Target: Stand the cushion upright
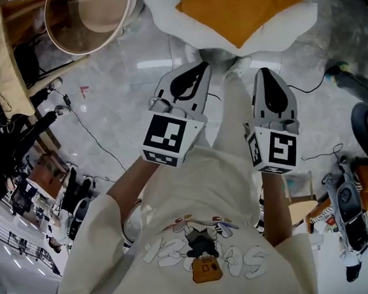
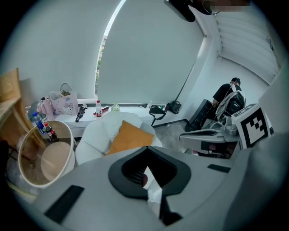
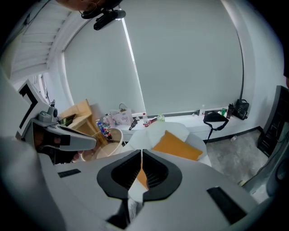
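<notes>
Cushion, square orange fabric (image 1: 242, 13), looks soft and light; pinch 2 far corners. Jaws of left gripper (image 1: 200, 70) and right gripper (image 1: 267, 75) clenched, empty.

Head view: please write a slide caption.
Left gripper and right gripper, both shut, point toward an orange fabric cushion on a white padded chair.
</notes>
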